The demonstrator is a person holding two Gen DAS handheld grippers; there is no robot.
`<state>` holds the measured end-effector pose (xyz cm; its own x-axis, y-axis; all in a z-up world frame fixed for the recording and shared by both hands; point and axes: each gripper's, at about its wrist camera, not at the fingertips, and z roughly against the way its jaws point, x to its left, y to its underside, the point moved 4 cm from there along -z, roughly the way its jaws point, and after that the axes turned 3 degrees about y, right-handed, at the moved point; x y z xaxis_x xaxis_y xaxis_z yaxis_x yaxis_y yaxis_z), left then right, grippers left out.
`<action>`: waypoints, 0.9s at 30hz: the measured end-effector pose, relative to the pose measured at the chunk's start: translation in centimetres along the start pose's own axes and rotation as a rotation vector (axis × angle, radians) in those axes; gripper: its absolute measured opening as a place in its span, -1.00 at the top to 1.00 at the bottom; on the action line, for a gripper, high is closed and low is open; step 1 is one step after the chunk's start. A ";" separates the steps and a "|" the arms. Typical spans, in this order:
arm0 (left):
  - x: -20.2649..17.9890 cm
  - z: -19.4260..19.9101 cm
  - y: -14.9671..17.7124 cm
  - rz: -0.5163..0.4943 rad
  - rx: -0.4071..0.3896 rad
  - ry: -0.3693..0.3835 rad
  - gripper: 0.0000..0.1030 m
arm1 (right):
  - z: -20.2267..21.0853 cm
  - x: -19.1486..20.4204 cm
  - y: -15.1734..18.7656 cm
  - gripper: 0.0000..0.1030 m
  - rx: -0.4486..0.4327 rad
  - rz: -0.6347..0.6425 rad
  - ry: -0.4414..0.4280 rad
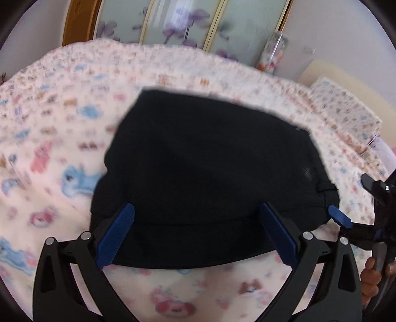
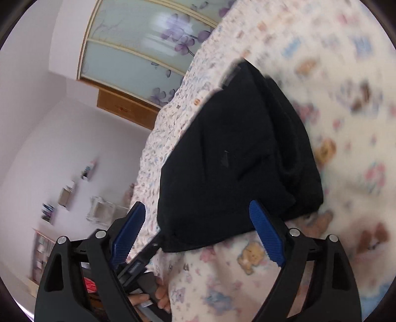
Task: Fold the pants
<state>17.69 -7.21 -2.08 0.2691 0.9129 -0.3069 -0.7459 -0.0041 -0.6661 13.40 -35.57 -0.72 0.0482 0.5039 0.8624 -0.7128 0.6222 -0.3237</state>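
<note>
Spreading under both tools: a fleecy cream blanket printed with pink and blue cartoon animals (image 1: 49, 138), filling the ground ahead of and beneath the left gripper (image 1: 196, 210) and showing again right of and below the right gripper (image 2: 198, 210)

Lying on that blanket: the black folded pants (image 1: 208, 173), a thick dark bundle directly ahead of the left tool, near edge reaching back between its two blue ribbed pads (image 1: 116, 235) without either pad pressing on the cloth; in the right wrist view, same pants (image 2: 237, 158) ahead of and between the blue pads there too, untouched

Standing wide apart, left jaws, nothing clamped; right jaws likewise spread wide, nothing clamped

Far beyond the left tool: frosted sliding panels painted with purple flowers (image 1: 188, 22) in a wooden frame

Poking in at the far right of the left view: the other tool's blue tip beside the bundle's corner, fingers of a hand (image 1: 371, 280) curled on its handle just below
</note>
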 end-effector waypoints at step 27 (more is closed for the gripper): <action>-1.9 12.9 9.2 -0.109 -0.228 -0.186 -0.97 | 8.7 7.5 12.6 -0.97 -0.524 0.650 0.625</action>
<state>2.44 -3.73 1.17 0.2079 0.9720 -0.1098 -0.5574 0.0255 -0.8299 -1.31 -29.15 5.00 0.2241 0.9623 0.1544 -0.3449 0.2265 -0.9109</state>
